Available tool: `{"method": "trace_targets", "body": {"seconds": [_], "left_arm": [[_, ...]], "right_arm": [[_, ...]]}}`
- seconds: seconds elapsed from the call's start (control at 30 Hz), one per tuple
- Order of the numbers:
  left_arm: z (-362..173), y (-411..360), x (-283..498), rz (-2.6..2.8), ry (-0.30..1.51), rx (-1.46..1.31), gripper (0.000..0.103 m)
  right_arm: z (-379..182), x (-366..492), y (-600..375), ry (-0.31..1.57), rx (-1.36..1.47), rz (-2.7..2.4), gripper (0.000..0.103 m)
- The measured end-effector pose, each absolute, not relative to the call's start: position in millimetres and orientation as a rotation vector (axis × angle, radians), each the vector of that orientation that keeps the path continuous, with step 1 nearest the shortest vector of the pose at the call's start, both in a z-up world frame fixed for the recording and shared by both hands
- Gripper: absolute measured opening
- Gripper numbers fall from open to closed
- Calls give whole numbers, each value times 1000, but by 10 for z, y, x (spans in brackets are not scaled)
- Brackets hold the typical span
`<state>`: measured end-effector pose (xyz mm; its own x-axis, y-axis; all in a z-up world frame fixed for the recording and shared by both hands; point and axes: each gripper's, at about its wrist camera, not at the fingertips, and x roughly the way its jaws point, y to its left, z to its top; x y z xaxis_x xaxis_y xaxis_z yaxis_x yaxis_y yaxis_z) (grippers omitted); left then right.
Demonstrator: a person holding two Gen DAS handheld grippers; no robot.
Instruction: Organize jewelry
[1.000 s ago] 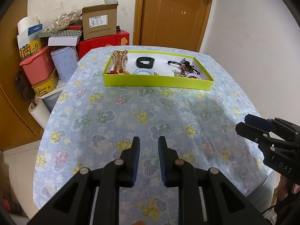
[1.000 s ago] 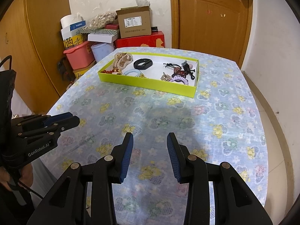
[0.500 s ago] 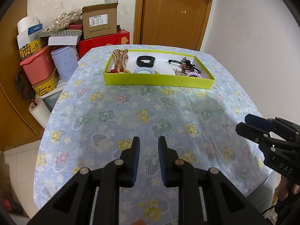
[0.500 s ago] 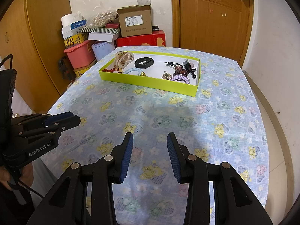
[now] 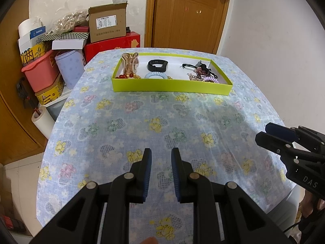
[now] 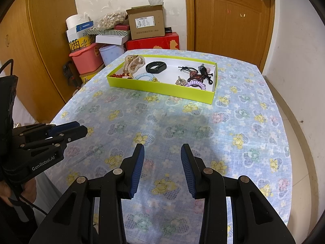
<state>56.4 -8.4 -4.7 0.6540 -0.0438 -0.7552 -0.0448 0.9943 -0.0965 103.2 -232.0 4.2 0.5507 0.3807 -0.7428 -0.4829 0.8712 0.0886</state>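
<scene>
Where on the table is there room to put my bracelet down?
The flowered tablecloth is bare from the near wall of the green tray down to the two grippers. Inside the tray, a white patch lies free between the black band and the tangle of hair ties. The tray's left end, with the hair claw and beads, is crowded.
</scene>
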Motion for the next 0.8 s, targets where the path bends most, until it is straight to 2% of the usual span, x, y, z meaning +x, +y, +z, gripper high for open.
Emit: {"method": "trace_targets", "body": {"seconds": [0.8], "left_arm": [[-87,-93,543,8,866,-102,21]], "right_arm": [[29,1025,-2313,848,-132,513,38]]}}
